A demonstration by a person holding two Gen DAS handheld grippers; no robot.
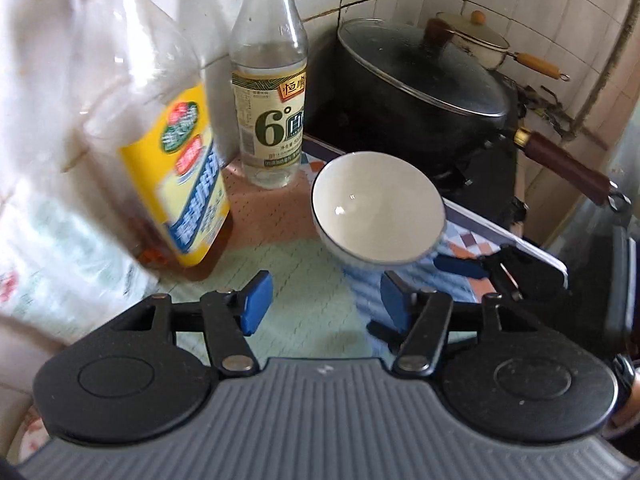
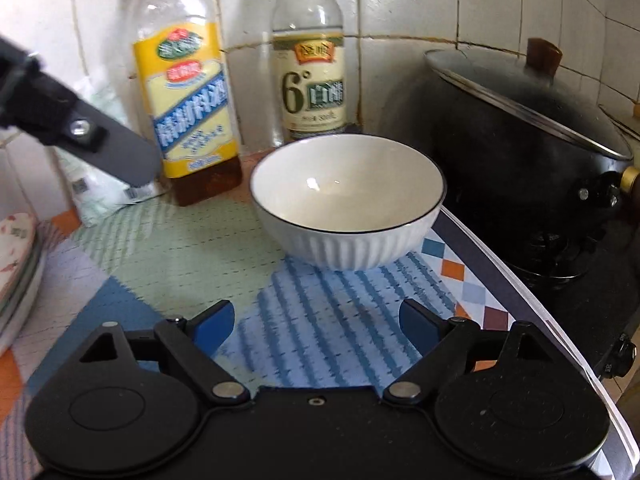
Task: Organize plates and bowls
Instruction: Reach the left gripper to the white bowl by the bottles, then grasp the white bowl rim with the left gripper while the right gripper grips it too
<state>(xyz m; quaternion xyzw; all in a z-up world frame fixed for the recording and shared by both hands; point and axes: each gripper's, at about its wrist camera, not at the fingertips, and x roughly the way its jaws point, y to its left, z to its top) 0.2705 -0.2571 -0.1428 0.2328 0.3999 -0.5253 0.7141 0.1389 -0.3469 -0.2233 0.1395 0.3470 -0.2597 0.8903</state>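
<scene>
A white ribbed bowl [image 2: 347, 208] with a dark rim stands upright on the patterned mat, just beyond my right gripper [image 2: 316, 322], which is open and empty. The bowl also shows in the left wrist view [image 1: 376, 208], ahead and to the right of my left gripper [image 1: 326, 300], which is open and empty. My right gripper's blue fingers [image 1: 460, 266] show beside the bowl in the left wrist view. A stack of plates [image 2: 18, 264] lies at the far left edge of the right wrist view.
A yellow-labelled oil bottle [image 2: 186, 104] and a clear vinegar bottle [image 2: 310, 64] stand against the tiled wall. A black lidded pot [image 2: 532, 128] sits on the stove at right. A small cream saucepan [image 1: 480, 40] stands behind it. A plastic bag [image 2: 100, 184] lies left.
</scene>
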